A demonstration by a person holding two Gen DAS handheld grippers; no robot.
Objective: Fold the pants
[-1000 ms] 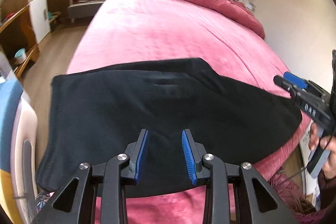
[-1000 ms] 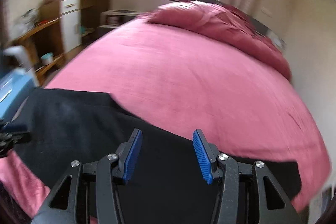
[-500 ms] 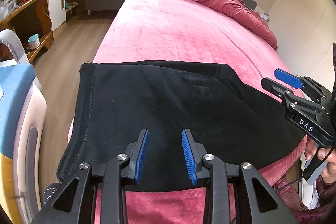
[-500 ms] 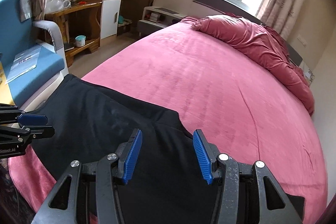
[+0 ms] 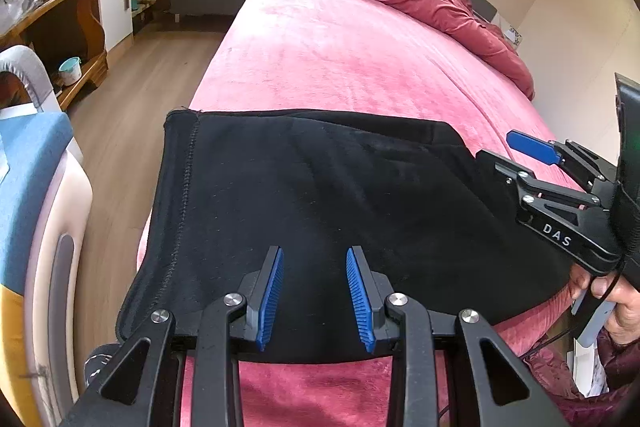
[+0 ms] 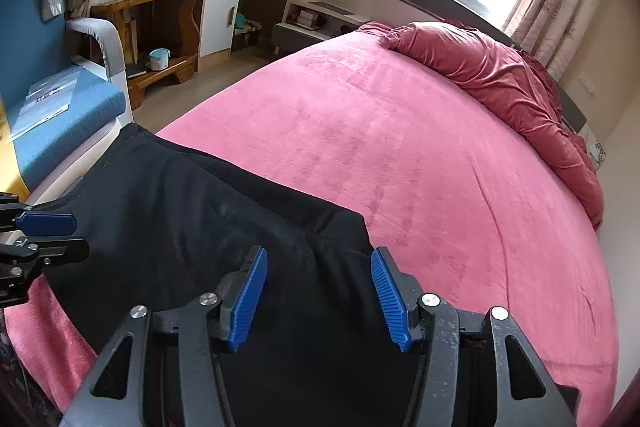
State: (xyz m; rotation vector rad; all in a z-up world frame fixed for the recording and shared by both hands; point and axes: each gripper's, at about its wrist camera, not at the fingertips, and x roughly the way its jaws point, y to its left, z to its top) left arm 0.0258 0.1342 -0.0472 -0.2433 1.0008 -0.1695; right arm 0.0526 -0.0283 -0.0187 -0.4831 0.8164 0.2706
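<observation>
The black fabric pants (image 5: 320,195) lie flat across the near edge of the pink velvety bed (image 5: 360,59), their stitched hem at the bed's left edge. The left hand-held gripper (image 5: 315,301) hovers above their near edge, jaws narrow, gripping nothing. The right hand-held gripper (image 6: 318,297), over the pants' right part, is opening, fabric below, not pinched.

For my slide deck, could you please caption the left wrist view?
Open left claw above black pants on a pink bed.
</observation>
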